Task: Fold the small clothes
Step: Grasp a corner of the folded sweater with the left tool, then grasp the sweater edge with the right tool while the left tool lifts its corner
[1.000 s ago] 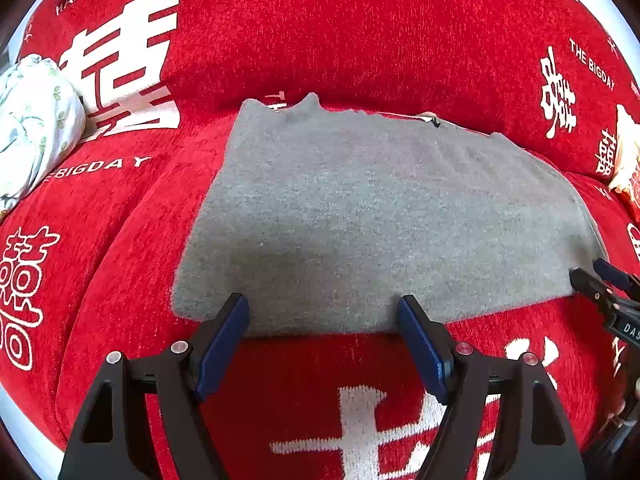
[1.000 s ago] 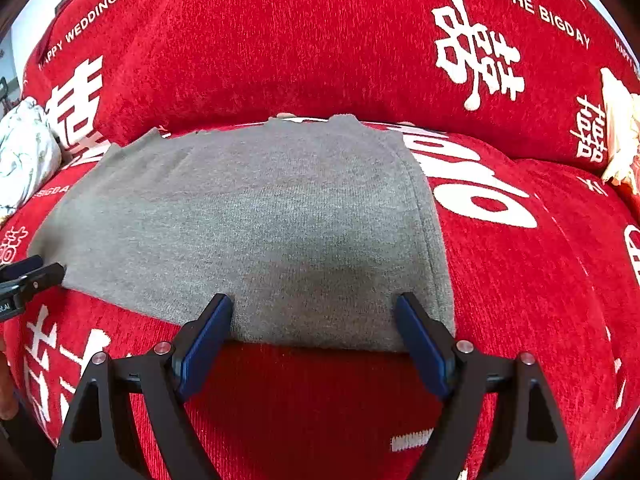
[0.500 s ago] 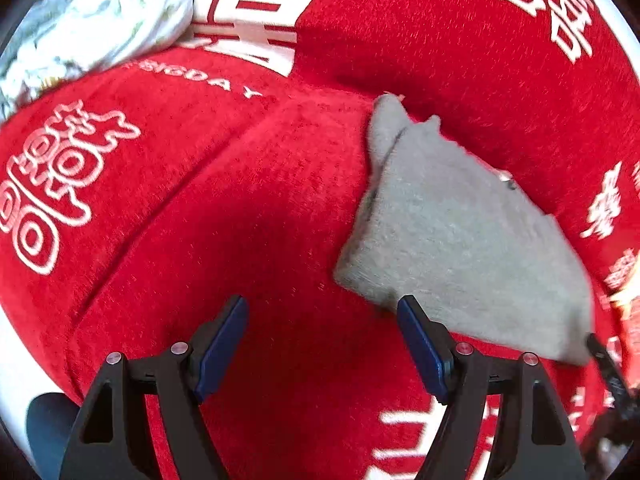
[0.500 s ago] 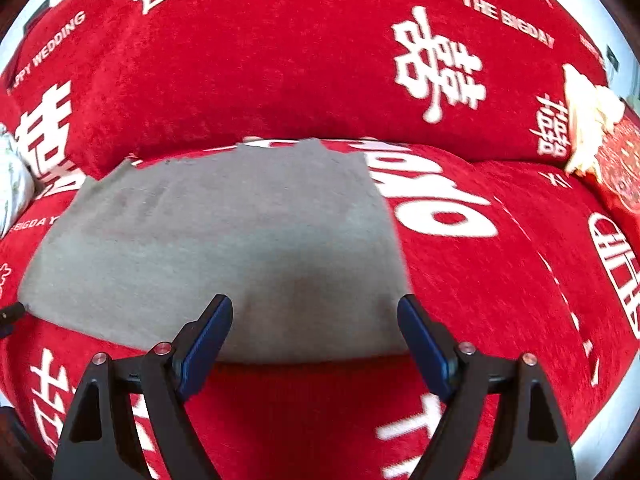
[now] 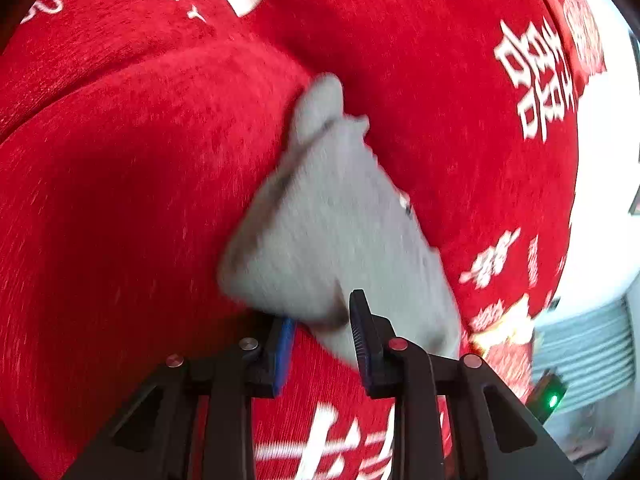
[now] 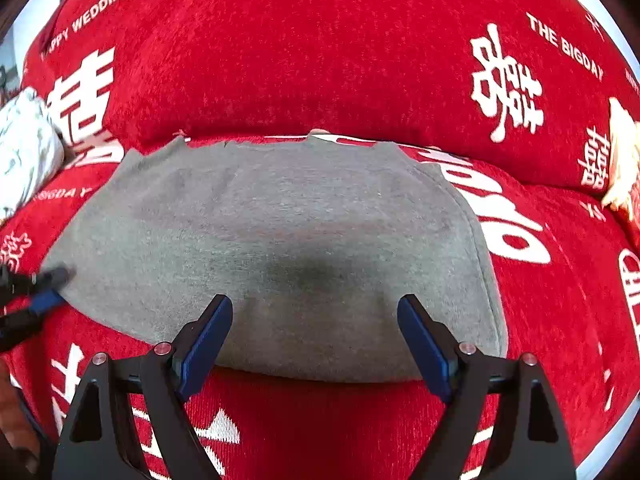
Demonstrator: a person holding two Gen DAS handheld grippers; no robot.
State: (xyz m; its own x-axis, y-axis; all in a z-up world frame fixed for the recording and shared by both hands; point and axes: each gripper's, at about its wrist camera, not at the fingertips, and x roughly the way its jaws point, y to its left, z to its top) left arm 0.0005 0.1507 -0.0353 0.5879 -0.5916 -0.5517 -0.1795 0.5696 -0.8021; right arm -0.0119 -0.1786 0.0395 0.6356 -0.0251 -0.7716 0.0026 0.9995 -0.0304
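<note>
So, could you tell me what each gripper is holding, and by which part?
The left gripper pinches the grey garment at its near left corner. The right gripper is open and holds nothing.

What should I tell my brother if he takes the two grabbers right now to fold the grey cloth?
Left gripper: jaws closed in on the near left corner of the grey cloth; it looks pinched, though the picture is blurred.
Right gripper: open, at the cloth's near edge, gripping nothing.
The cloth lies flat on the red sofa, its far edge at the backrest.
Done: corner caught by the left gripper.
Left: right gripper takes the other near corner, then probably carry the near edge to the far edge and smooth it.
</note>
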